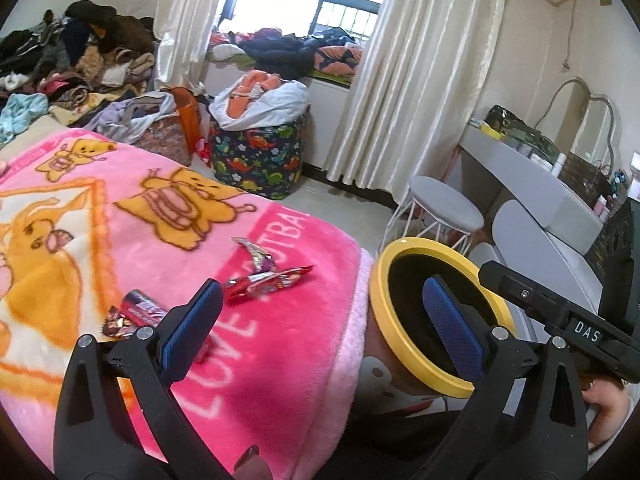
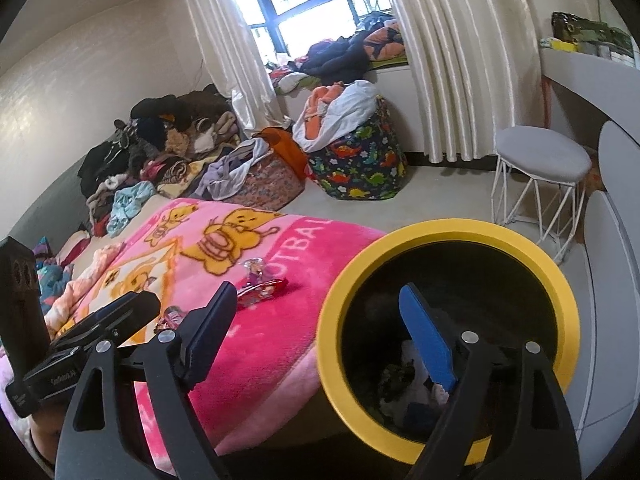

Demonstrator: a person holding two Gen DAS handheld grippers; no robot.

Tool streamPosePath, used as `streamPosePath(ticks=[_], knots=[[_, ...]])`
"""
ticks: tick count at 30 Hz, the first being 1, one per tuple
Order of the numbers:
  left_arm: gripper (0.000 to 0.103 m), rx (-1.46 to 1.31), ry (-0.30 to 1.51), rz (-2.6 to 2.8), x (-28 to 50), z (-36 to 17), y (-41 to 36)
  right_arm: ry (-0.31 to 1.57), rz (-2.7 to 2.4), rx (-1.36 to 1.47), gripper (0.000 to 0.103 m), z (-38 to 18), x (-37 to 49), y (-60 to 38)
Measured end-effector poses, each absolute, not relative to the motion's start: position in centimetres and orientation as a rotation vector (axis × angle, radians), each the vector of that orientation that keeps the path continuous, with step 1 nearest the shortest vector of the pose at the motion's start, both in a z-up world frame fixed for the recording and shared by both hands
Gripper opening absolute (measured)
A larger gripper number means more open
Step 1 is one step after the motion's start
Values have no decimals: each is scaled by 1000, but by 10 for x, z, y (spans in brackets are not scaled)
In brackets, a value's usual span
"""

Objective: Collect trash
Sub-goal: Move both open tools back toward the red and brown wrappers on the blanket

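Several candy wrappers lie on the pink cartoon blanket: a red one, a twisted silver one just behind it, and another red one nearer my left finger. A black bin with a yellow rim stands against the bed's edge, with crumpled trash at its bottom. My left gripper hangs open over the blanket's edge, nothing between its blue pads. My right gripper is open too, its right finger over the bin's mouth, and holds nothing.
A white wire stool stands on the floor past the bin. A dinosaur-print basket full of laundry sits by the curtains. Clothes are heaped at the bed's far end. A grey desk runs along the right.
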State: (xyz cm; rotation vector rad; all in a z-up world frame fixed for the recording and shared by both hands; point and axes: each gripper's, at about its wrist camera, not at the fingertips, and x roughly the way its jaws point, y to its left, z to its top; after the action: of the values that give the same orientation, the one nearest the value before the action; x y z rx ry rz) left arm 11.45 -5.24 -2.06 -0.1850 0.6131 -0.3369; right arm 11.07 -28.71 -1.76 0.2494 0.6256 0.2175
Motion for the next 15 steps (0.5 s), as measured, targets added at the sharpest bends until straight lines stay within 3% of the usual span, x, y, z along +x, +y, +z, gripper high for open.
streamPosePath(ticks=[15], knots=[[92, -244, 600, -248, 110, -21, -3, 638, 289, 177, 81, -12, 121, -242]])
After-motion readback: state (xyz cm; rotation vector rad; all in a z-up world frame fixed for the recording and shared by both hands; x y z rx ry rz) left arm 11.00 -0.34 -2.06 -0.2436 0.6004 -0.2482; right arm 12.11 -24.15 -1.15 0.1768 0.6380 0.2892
